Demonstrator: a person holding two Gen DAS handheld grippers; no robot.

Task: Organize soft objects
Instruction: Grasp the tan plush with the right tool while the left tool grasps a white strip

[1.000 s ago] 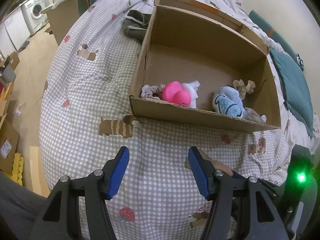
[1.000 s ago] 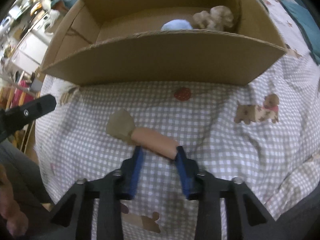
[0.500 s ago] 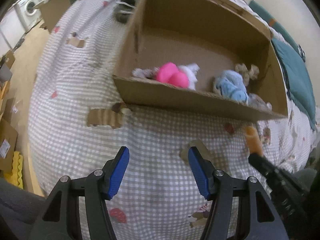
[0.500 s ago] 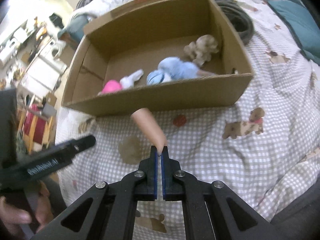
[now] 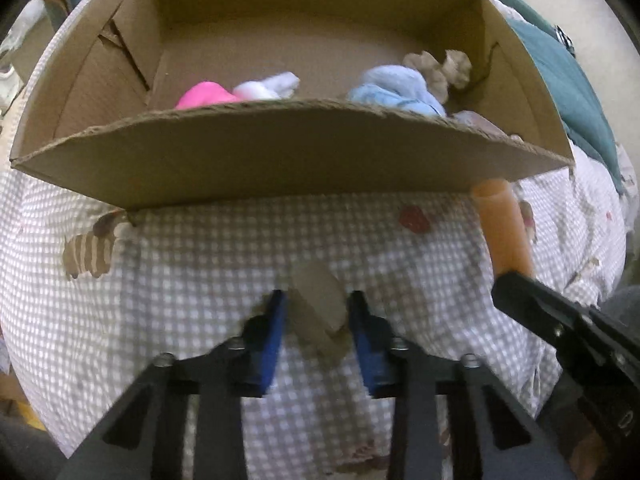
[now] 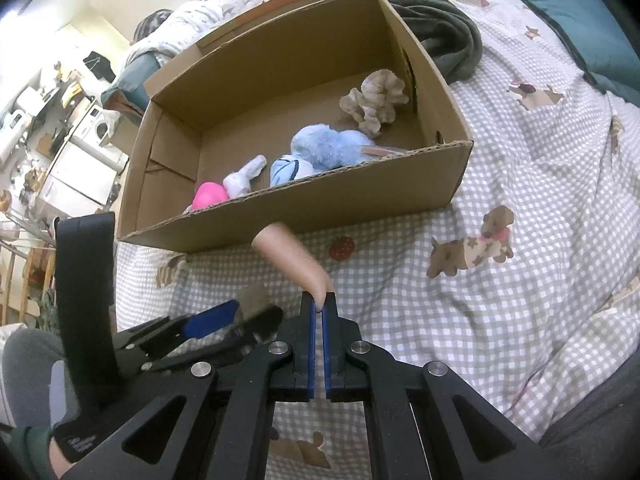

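Observation:
A cardboard box (image 5: 280,156) (image 6: 320,208) sits on the checked bedspread and holds a pink toy (image 6: 208,196), a white toy (image 6: 244,176), a blue plush (image 6: 324,152) and a beige plush (image 6: 374,104). My right gripper (image 6: 319,304) is shut on a peach soft roll (image 6: 292,260) and holds it up in front of the box; the roll also shows in the left wrist view (image 5: 502,228). My left gripper (image 5: 316,320) is open, its jaws on either side of a beige soft piece (image 5: 320,304) lying on the bedspread.
The bedspread (image 6: 520,280) has dog and strawberry prints. A dark green cloth (image 6: 444,36) lies behind the box's right end. A teal pillow (image 6: 576,20) is at the far right. A room with appliances lies off the bed's left side (image 6: 80,148).
My right gripper has lifted the peach roll off the bedspread and up toward the box. My left gripper has moved forward and down, so its jaws straddle the beige piece.

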